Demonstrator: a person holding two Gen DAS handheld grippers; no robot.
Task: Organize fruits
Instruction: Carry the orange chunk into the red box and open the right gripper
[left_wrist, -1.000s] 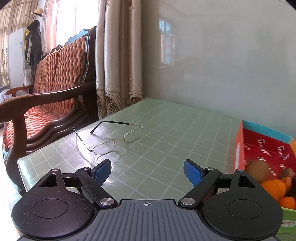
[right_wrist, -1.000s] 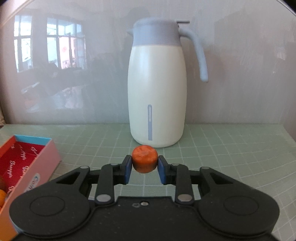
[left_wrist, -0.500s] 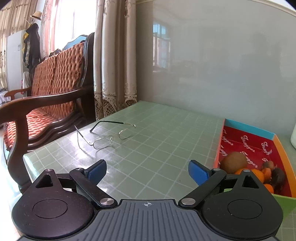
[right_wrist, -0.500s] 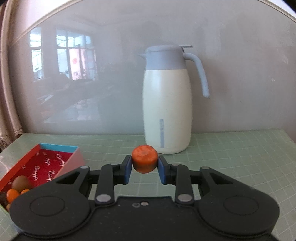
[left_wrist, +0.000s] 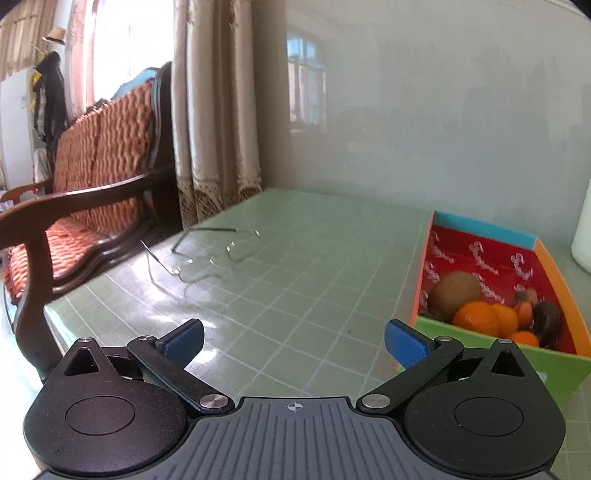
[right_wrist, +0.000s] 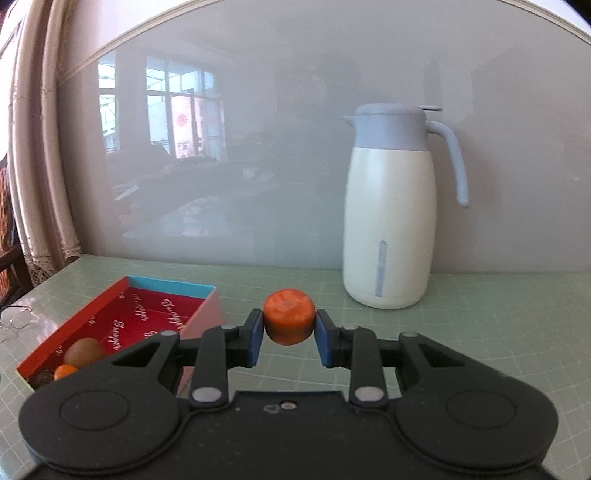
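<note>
Orange fruit carried toward the box
Right tool (right_wrist: 288, 329) clenches round orange fruit (right_wrist: 288, 316); red-lined cardboard box (right_wrist: 122, 317) lies to its left; left tool (left_wrist: 293, 338) spread, empty.

glossy grey wall (right_wrist: 295, 147), beige curtains (left_wrist: 214, 129), wooden orange-cushioned bench (left_wrist: 96, 177), sunlit window (left_wrist: 122, 48)

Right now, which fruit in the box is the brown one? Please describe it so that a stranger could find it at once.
Look at the green checked table, then at the open box with the red printed lining standing on it. Among the fruit piled at its near end, the kiwi lies at the left, beside the oranges. It alone is dull brown and is the biggest fruit there.
</note>
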